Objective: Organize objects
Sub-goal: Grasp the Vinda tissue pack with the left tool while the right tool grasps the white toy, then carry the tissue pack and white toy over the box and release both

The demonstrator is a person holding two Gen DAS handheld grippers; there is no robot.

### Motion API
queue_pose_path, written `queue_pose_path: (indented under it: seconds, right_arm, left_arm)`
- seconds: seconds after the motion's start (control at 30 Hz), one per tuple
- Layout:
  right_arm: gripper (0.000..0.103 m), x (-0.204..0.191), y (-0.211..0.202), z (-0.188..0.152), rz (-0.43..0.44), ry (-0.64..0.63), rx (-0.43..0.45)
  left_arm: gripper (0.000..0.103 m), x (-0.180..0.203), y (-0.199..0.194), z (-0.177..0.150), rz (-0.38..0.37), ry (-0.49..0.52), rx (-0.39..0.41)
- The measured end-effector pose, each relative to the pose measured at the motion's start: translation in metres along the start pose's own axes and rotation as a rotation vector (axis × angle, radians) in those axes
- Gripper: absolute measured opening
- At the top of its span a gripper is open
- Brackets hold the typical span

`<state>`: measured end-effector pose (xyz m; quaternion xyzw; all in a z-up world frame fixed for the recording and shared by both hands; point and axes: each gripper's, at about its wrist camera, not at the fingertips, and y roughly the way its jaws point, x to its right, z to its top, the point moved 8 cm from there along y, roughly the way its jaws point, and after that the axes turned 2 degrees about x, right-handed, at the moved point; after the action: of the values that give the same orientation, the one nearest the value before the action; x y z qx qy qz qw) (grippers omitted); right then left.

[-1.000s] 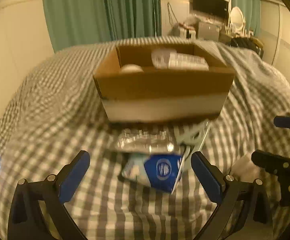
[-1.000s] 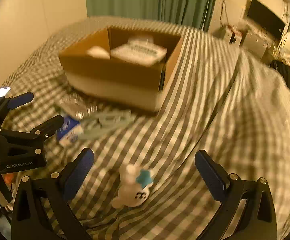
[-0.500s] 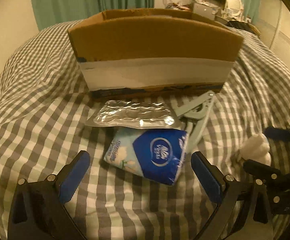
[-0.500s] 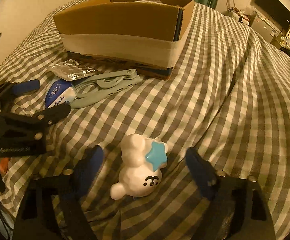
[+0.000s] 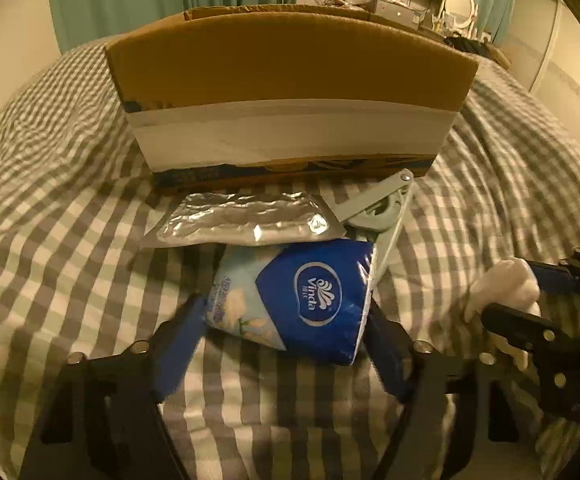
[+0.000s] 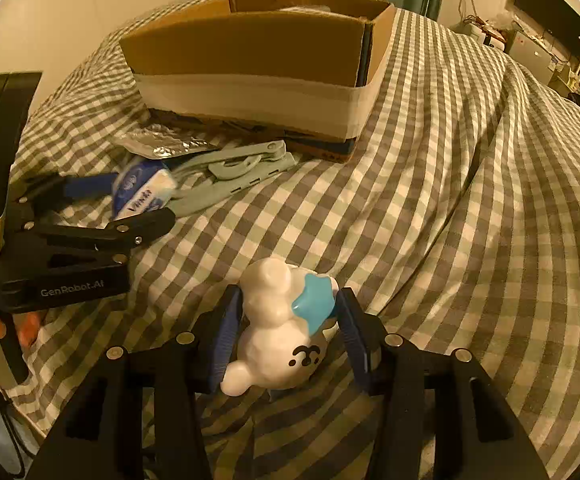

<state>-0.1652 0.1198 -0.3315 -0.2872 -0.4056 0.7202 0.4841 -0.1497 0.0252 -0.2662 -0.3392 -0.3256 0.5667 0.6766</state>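
The left gripper (image 5: 286,344) has its blue pads against the two short ends of a blue Vinda tissue pack (image 5: 301,296) that lies on the checked bedspread (image 5: 62,240); the pads touch the wrapper, though whether they press it firmly cannot be told. The pack's long axis runs left to right across the gripper's line, its dark blue logo end toward the right finger and its pale printed end toward the left. A silver foil pouch (image 5: 246,220) lies just behind the pack, its long side parallel to the pack and its near edge overlapping it. A pale green folding hanger (image 6: 234,176) lies beside both, running from the pack's right end toward the corner of the cardboard box (image 5: 290,92), which stands with its long side facing the grippers. The right gripper (image 6: 286,332) is closed around a white animal figurine (image 6: 278,332) with a turquoise star on its head; the figurine lies on its back on the bedspread, face toward the camera, its long axis running roughly along the fingers. The two grippers are near each other, the figurine to the right of the pack. To the right of the figurine the bedspread is open and rumpled into folds.
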Motion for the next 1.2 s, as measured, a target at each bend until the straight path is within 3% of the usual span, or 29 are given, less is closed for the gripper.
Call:
queue_pose_path:
  seconds: [0.17, 0.57, 0.97, 1.2]
  right_arm:
    - [0.048, 0.003, -0.006, 0.001, 0.009, 0.009, 0.017]
    - [0.048, -0.013, -0.052, 0.051, 0.024, -0.038, 0.152]
    - [0.048, -0.011, -0.116, 0.132, -0.008, -0.114, 0.340]
    - [0.048, -0.009, -0.130, 0.193, 0.004, -0.130, 0.421]
  left_arm:
    - [0.074, 0.001, -0.015, -0.006, -0.023, -0.015, 0.005]
    - [0.073, -0.003, -0.063, -0.012, -0.046, -0.026, 0.033]
    - [0.073, 0.007, -0.126, 0.064, -0.036, 0.051, 0.226]
    - [0.073, -0.008, -0.131, 0.122, 0.004, 0.050, 0.295]
